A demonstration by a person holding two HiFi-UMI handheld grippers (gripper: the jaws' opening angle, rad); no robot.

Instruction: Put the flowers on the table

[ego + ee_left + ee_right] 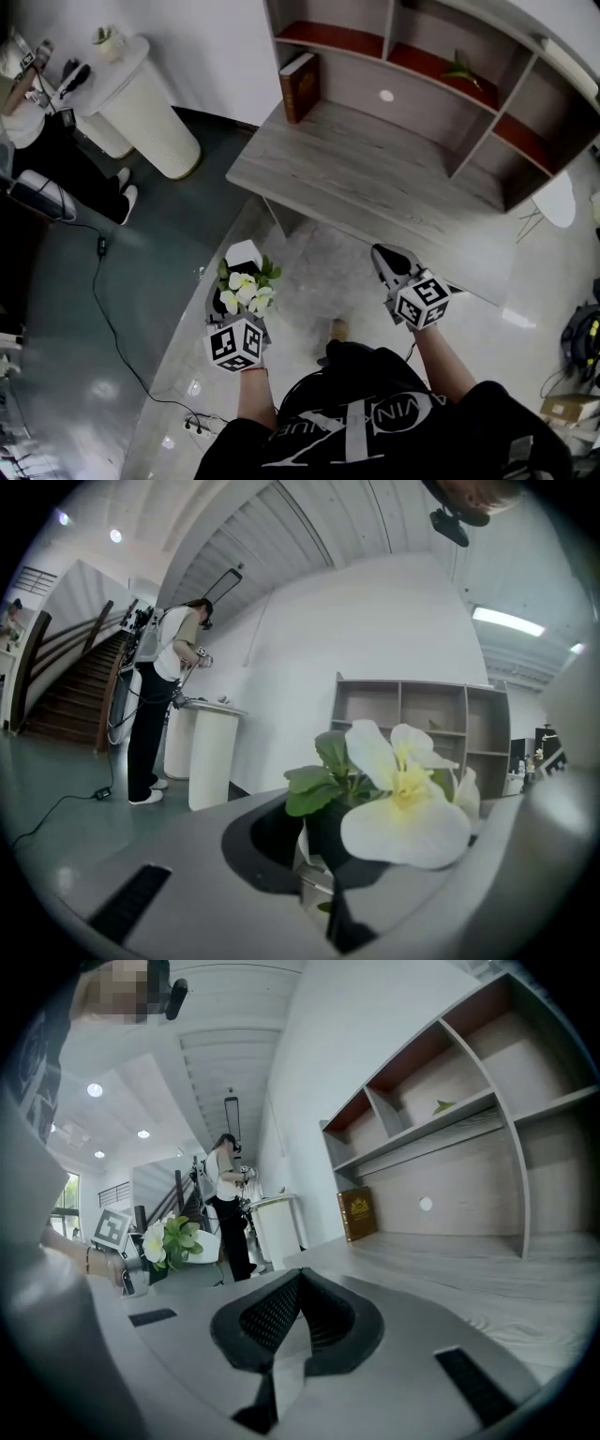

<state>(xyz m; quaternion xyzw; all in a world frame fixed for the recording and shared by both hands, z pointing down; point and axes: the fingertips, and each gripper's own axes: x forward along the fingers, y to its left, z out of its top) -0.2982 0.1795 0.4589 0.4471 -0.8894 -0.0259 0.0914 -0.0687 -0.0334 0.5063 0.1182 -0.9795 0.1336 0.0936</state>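
Observation:
White flowers with green leaves (246,289) stand in a small dark pot held between the jaws of my left gripper (242,272), which is shut on them. I hold them over the floor, short of the grey wooden table (375,178). In the left gripper view the flowers (403,808) fill the space between the jaws of the left gripper (375,841). My right gripper (386,255) hovers beside the table's front edge. Its view shows the right gripper (300,1283) shut with nothing in it, the flowers (169,1239) at the left and the table (450,1251) ahead.
A shelf unit (441,84) rises from the back of the table, with a brown book (298,86) leaning at its left and a small green plant (459,67) on a shelf. A white round pedestal (141,103), a standing person (169,696) and a floor cable (103,300) lie to the left.

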